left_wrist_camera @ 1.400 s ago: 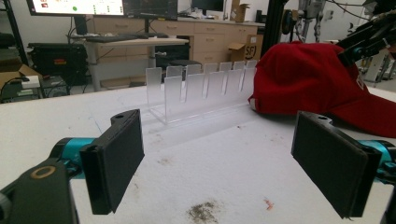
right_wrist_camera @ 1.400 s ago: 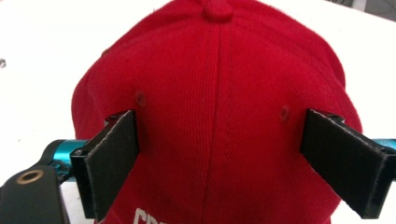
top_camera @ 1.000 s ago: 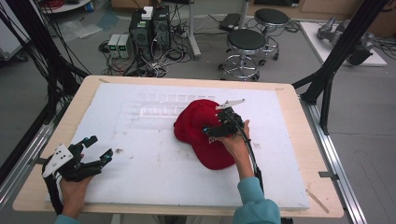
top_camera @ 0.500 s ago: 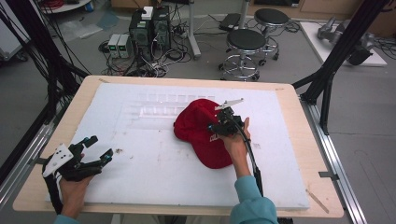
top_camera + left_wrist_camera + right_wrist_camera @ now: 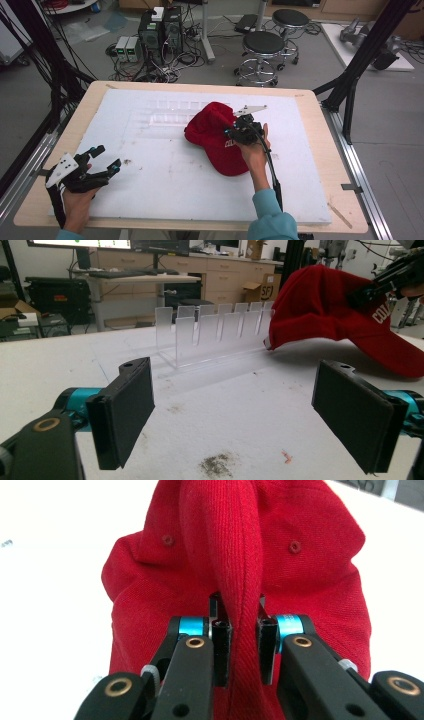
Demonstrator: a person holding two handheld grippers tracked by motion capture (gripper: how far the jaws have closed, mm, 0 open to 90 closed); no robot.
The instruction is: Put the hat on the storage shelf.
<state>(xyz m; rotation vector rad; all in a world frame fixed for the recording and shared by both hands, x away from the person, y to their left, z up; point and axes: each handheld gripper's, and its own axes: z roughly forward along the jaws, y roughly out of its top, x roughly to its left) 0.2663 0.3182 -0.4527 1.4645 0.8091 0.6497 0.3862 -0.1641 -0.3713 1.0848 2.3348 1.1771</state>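
Red cap (image 5: pixel 240 565) cloth sits pinched in a fold between the jaws of the right gripper (image 5: pixel 243 650). Those jaws have just been closing, and now they squeeze the fold tight. So the grab looks done. Lifting the cap and putting it somewhere looks like the part that is left.

From the high view, the cap (image 5: pixel 220 140) lies near the middle of the white tabletop (image 5: pixel 165 175), a bit toward the far side, with its brim pointing back to the person. The right gripper (image 5: pixel 234 132) is on top of it.

Just beyond the cap stands a clear plastic rack (image 5: pixel 210 335) with a row of upright slots. The cap (image 5: pixel 340 315) touches one end of it or lies just beside it, so a lift straight up seems safest.

The left gripper (image 5: pixel 102 159) rests near the left front corner, well apart from the cap. Its jaws stand wide apart with nothing between them.

There is lots of bare tabletop between the two hands and toward the front edge. The right edge is farther off.
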